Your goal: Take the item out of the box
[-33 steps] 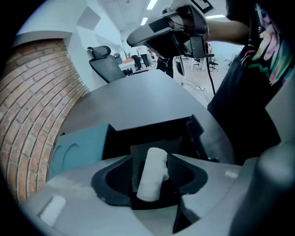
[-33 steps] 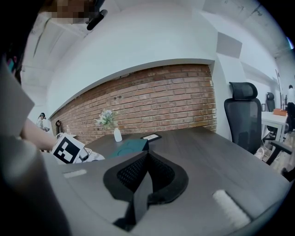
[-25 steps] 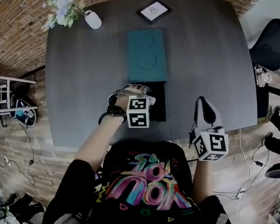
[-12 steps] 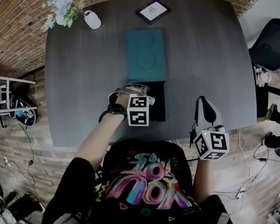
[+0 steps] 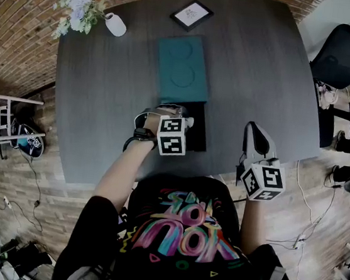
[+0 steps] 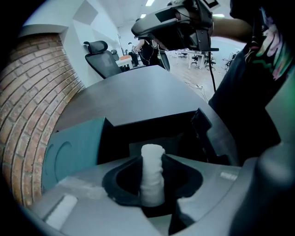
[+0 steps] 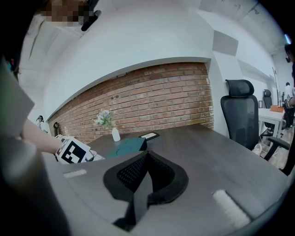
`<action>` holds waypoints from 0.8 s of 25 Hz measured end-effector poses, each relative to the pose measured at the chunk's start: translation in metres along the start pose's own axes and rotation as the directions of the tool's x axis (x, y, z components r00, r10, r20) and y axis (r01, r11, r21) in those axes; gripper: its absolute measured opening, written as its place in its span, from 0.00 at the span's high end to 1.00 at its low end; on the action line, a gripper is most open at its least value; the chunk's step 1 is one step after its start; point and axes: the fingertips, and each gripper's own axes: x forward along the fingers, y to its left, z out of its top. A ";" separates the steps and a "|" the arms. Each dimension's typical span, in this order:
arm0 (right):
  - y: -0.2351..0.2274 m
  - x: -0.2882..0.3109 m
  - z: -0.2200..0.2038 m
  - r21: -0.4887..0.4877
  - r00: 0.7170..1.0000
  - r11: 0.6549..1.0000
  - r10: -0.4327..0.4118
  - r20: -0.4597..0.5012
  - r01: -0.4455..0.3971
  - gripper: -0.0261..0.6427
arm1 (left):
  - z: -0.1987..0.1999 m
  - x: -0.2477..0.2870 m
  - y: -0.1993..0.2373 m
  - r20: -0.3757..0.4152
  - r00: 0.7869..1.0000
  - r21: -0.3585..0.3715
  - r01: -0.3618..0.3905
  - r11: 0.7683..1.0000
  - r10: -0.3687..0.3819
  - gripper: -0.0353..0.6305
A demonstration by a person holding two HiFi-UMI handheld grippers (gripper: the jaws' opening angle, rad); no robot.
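1. White and ribbed like rolled cloth or foam, the white roll (image 6: 152, 175) is probably light and soft. We judge that it will squash rather than break, and its rough surface should not slip.
2. We would take hold of it across its middle or lower part, with the pads on opposite sides, so the upright cylinder cannot tip as it rises.
3. It looks like a short, plump cylinder with a flat top and faint rings down its side, standing upright.
4. It stands over the dark inside of the open black box (image 5: 198, 129), which lies at the near edge of the table (image 5: 104, 96), its teal lid (image 5: 182, 70) lying flat beyond it.
5. Our left gripper (image 5: 169, 113) points steeply down into the box. Its jaws have just been closing, and the roll is between them, pinched at its lower part.
6. Our right gripper (image 7: 145, 166) hangs apart at the table's edge, jaws pressed together on nothing.
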 end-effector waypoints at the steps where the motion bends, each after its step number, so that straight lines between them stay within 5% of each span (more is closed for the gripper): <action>1: 0.000 0.000 0.000 0.002 1.000 1.000 -0.001 0.000 0.001 0.96 | 0.000 -0.001 0.001 0.008 1.000 -0.013 0.002 1.000 -0.002 0.75; 20: 0.006 0.007 0.011 -0.028 0.999 0.999 0.035 -0.001 -0.035 0.96 | 0.012 -0.029 0.012 0.108 0.990 -0.113 -0.076 0.991 0.089 0.75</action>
